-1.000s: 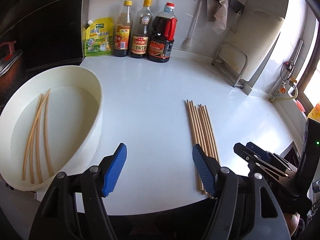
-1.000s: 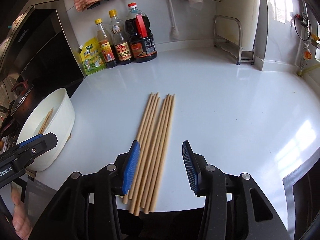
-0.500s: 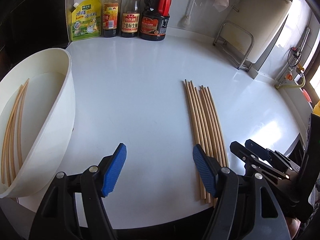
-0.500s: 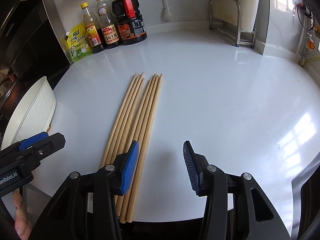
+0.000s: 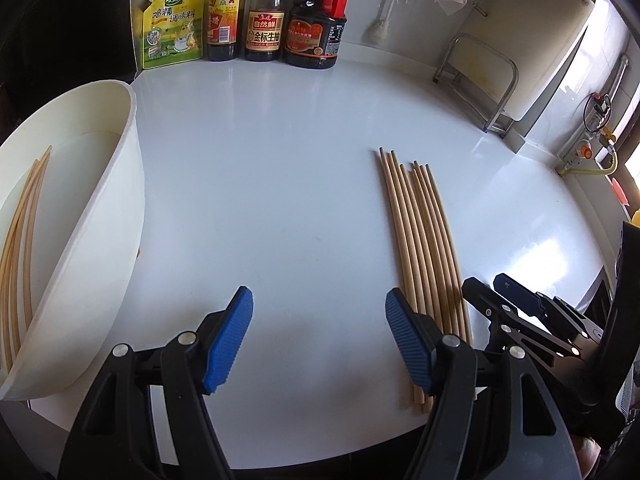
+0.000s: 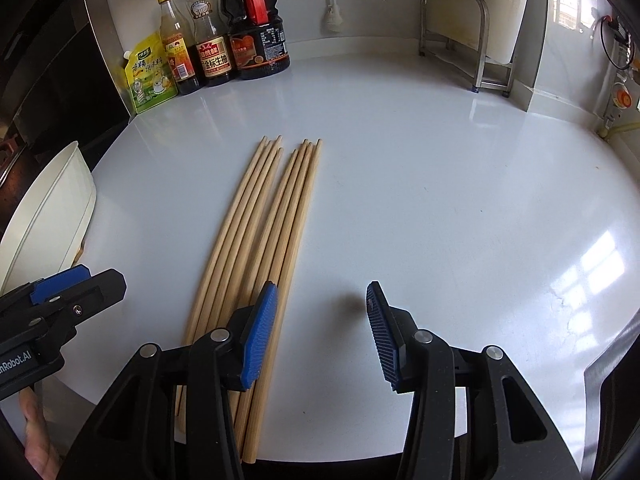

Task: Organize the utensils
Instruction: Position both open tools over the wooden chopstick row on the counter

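Note:
Several wooden chopsticks (image 5: 420, 240) lie side by side on the white counter, also in the right wrist view (image 6: 260, 240). A white oval basin (image 5: 100, 248) at the left holds a few more chopsticks (image 5: 20, 248). My left gripper (image 5: 318, 332) is open and empty over the counter between basin and bundle. My right gripper (image 6: 320, 324) is open and empty, its left finger over the near ends of the bundle's right side. It shows at the right in the left wrist view (image 5: 516, 300).
Three sauce bottles (image 5: 264, 12) and a yellow-green pouch (image 5: 172, 24) stand at the back wall. A metal rack with a white board (image 5: 488, 80) stands back right. The counter's front edge runs just below the grippers. The basin edge (image 6: 52, 216) shows far left.
Both grippers have moved forward and lower toward the counter. The left one has shifted right, away from the basin. The right one has shifted right, so the bundle now sits under its left finger.

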Demonstrator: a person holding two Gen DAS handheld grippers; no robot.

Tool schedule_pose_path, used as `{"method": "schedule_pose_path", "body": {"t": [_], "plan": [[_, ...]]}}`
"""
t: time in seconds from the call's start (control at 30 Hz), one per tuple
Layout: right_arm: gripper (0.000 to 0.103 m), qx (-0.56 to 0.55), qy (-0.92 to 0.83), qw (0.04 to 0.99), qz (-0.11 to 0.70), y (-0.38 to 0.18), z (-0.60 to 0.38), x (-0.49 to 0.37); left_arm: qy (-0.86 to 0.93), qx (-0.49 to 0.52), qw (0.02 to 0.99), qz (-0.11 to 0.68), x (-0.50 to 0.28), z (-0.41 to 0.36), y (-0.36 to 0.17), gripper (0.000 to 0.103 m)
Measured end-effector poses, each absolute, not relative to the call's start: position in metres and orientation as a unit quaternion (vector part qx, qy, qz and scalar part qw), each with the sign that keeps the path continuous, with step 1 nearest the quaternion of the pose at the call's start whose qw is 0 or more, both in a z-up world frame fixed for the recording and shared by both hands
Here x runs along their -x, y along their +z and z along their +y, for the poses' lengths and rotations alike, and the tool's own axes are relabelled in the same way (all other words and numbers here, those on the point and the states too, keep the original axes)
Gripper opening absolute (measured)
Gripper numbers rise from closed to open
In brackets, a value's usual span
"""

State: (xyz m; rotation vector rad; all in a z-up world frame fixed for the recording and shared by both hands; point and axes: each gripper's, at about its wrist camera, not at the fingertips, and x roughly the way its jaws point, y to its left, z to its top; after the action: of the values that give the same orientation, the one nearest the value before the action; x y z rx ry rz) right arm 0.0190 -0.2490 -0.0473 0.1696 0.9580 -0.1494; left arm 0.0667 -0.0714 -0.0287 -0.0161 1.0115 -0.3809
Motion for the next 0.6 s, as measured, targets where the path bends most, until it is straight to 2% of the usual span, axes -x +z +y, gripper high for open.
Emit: {"method": "schedule_pose_path", "body": {"t": [0.6], "plan": [[0.045, -0.058, -0.083, 0.882, 0.46, -0.05, -0.252, -0.016, -0.186, 0.005, 0.854, 0.485, -0.07, -0.082, -0.037, 0.068]]}}
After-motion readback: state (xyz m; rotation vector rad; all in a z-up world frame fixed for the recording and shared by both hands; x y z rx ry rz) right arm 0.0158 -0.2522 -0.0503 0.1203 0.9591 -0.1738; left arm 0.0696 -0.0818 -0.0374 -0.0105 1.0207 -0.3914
